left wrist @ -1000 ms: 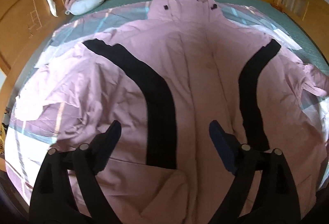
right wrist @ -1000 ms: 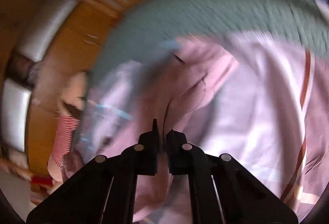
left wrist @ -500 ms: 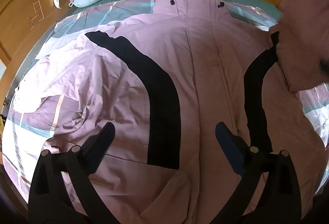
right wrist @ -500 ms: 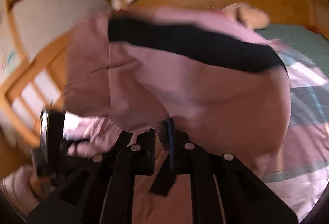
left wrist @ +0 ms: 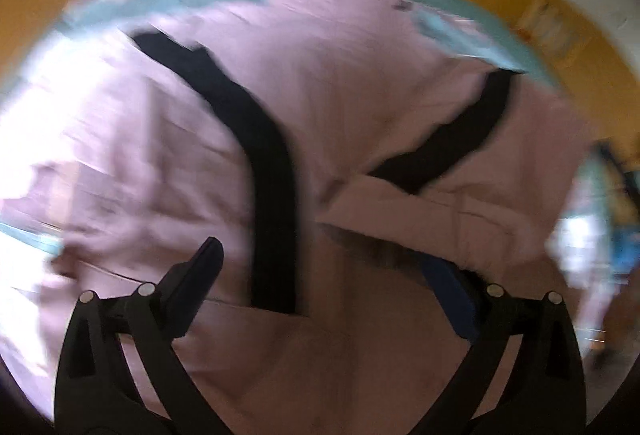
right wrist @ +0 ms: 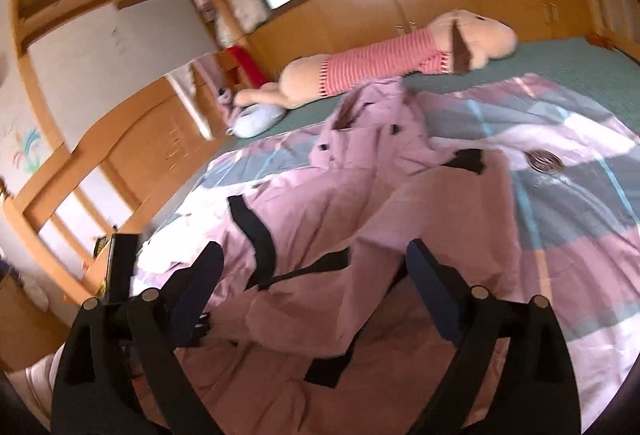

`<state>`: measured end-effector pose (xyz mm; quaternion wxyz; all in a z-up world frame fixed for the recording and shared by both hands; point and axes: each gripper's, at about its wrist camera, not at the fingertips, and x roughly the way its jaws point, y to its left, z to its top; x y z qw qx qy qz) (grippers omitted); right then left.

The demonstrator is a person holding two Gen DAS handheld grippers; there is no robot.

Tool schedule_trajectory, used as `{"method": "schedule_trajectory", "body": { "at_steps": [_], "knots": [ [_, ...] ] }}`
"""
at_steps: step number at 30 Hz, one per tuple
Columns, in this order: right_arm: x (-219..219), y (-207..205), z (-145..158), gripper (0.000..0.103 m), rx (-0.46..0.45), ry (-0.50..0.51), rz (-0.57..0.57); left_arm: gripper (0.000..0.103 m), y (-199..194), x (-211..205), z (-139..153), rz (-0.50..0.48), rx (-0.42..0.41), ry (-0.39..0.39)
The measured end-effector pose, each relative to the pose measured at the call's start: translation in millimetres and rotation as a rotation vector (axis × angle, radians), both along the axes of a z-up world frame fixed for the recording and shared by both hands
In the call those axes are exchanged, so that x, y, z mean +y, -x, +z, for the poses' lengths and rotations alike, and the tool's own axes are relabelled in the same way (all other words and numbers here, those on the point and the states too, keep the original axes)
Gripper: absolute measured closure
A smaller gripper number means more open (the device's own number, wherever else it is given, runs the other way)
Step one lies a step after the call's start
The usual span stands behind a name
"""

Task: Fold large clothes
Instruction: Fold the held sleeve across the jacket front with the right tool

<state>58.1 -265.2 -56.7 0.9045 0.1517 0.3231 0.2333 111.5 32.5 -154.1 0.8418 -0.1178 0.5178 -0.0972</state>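
Left tool [left wrist: 324,271] spread wide, holding nothing, over the pink jacket [left wrist: 340,95] | right tool [right wrist: 316,267] likewise spread, empty, above the jacket's folded-over sleeve [right wrist: 400,219] | jacket lay on the bed's checked quilt [right wrist: 560,163], hood toward the striped plush toy [right wrist: 384,63] | left view blurred

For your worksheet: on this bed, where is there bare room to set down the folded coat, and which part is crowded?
Free: the checked quilt right of the pink coat, and the green bedspread strip between the quilt and the plush toy. Crowded: the middle and left, under the coat's body and folded sleeve, and the headboard edge, taken by the toy and a blue cushion.
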Motion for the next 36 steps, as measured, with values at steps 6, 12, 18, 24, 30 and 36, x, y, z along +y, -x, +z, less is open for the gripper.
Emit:
{"method": "schedule_trajectory", "body": {
  "at_steps": [6, 12, 18, 24, 30, 36],
  "knots": [
    [-14.0, -6.2, -8.8, 0.011, 0.042, -0.032, -0.077, 0.003, 8.3, -28.0, -3.0, -0.204, 0.029, 0.209],
    [-19.1, -7.4, -9.0, 0.011, 0.042, -0.02, -0.116, 0.005, 3.8, -34.6, -14.4, -0.255, 0.088, 0.375],
    [-16.5, -14.3, -15.3, 0.011, 0.091, 0.008, -0.132, 0.005, 0.3, -8.9, -17.5, -0.191, 0.115, 0.577],
    [-5.7, -29.0, -42.7, 0.011, 0.215, 0.084, -0.157, 0.004, -7.9, 9.2, -22.5, -0.096, 0.135, 0.663],
    [28.6, -35.5, -74.1, 0.085, 0.32, 0.087, -0.014, 0.004, -6.9, 46.7, -18.2, 0.089, 0.097, 0.679],
    [41.6, -33.0, -75.8, 0.092, 0.286, 0.125, -0.004, 0.003, -0.8, 64.6, -1.5, 0.165, 0.023, 0.688]
  ]
}}
